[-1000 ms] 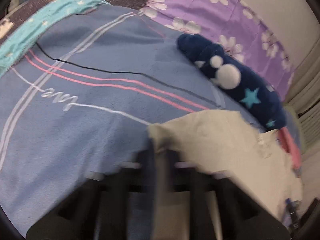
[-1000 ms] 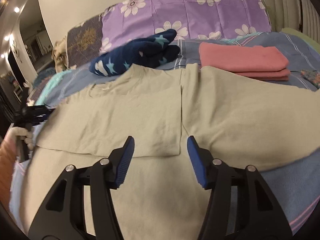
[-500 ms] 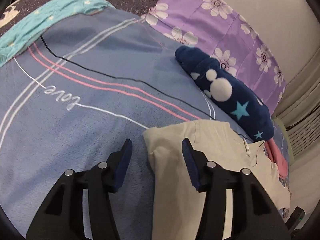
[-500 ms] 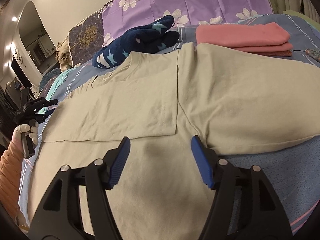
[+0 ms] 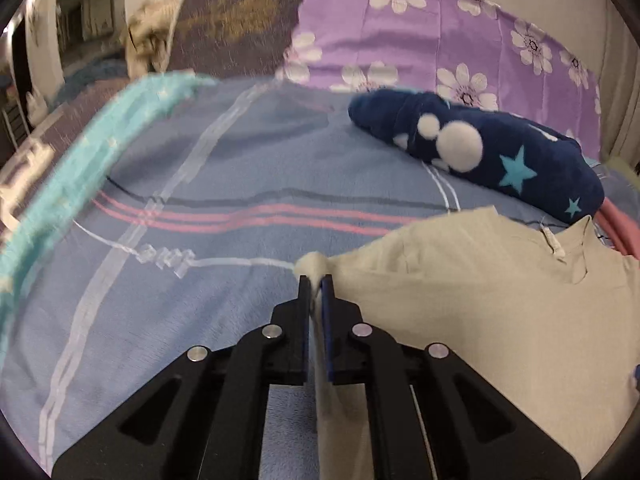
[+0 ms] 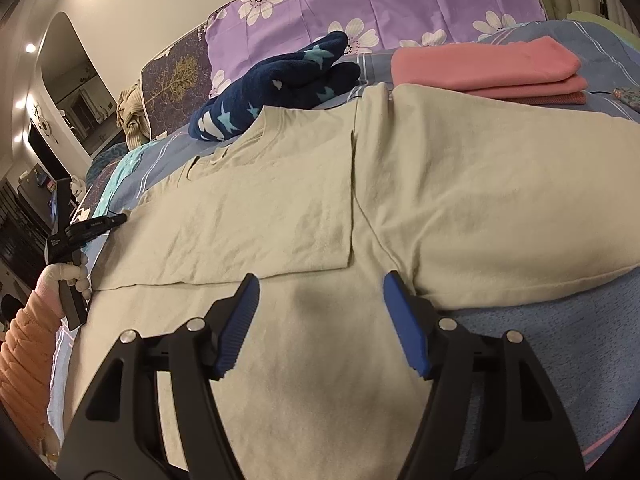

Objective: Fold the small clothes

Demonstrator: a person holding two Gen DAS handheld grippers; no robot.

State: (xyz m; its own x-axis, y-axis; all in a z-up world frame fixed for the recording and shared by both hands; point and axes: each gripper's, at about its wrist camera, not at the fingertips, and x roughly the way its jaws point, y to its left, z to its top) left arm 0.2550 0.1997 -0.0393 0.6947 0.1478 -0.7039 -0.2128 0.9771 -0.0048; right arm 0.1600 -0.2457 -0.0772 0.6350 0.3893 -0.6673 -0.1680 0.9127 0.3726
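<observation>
bed (image 5: 240, 184): blue striped cover, blurred on the left in the left wrist view; its near edge cut off by both gripper bodies.
shirt (image 6: 460, 200): beige tee, flat on the bed, filling most of the right wrist view. Lower hem hidden under the right gripper body. Left sleeve folded in over the chest, fold edge running straight up the middle. Long axis ran from near the camera up toward the collar at the far left; collar pointed at the pillows.
shirt, left view (image 5: 480, 300): only one corner and the collar tag visible, rest cut off at the right rim.
pillows (image 6: 360, 4): purple floral, along the wall behind the shirt.
plush (image 6: 280, 84): navy with stars, just beyond the collar; could not tell if it touched the shirt.
pink stack (image 6: 488, 68): folded, beyond the shirt's right shoulder, edge partly behind it.
right gripper (image 6: 320, 312): jaws spread wide over the shirt's lower part, nothing between the pads; contact with the cloth not clear.
left gripper (image 5: 315, 286): jaws had just been closing, pressed together on the shirt's corner, cloth bunched at the tips and pulled taut.
left gripper, right view (image 6: 116, 220): tip at the shirt's left edge, small and dark.
hand (image 6: 64, 276): on its handle, orange sleeve below.
</observation>
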